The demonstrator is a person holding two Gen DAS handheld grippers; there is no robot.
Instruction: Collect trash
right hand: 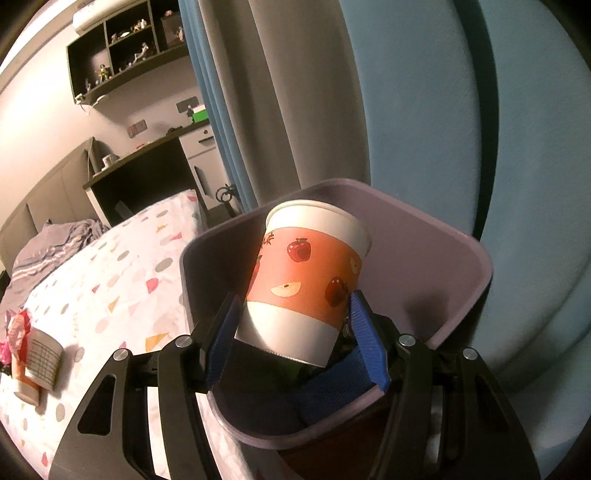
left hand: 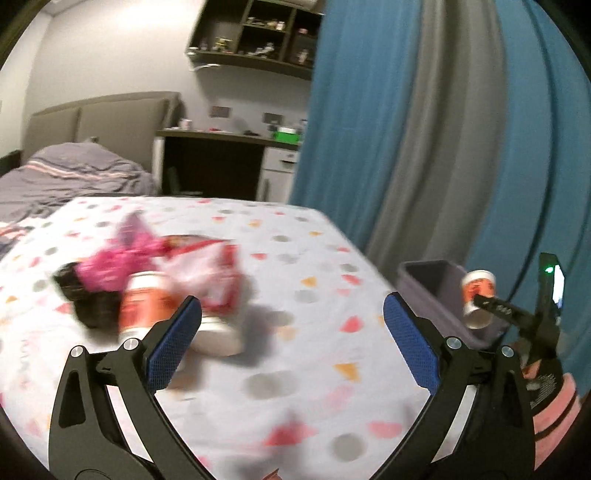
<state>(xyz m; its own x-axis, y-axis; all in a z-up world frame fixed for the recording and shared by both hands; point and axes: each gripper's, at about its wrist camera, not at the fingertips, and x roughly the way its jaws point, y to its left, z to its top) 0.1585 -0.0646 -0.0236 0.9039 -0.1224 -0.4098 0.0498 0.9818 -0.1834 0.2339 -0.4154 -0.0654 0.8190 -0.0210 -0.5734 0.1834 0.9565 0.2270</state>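
My right gripper [right hand: 291, 328] is shut on an orange-banded paper cup [right hand: 310, 273] printed with apples, holding it tilted over the open purple bin [right hand: 476, 280]. The left wrist view shows that same cup [left hand: 478, 299] beside the bin [left hand: 432, 280] at the table's right edge. My left gripper [left hand: 291, 321] is open wide above the tablecloth, with nothing between its blue pads. Just beyond its left finger lies a blurred heap of trash: a pink wrapper [left hand: 122, 258], a dark item [left hand: 85, 295], an orange cup [left hand: 144, 302] on its side, a red-and-white packet [left hand: 214, 273] and a white cup [left hand: 218, 336].
The table [left hand: 295, 369] wears a white cloth with coloured spots. Blue and grey curtains [left hand: 424, 129] hang behind the bin. Beyond the table are a bed [left hand: 74, 173], a desk [left hand: 221, 158] and wall shelves [left hand: 258, 33]. A sleeve [left hand: 554, 410] shows at lower right.
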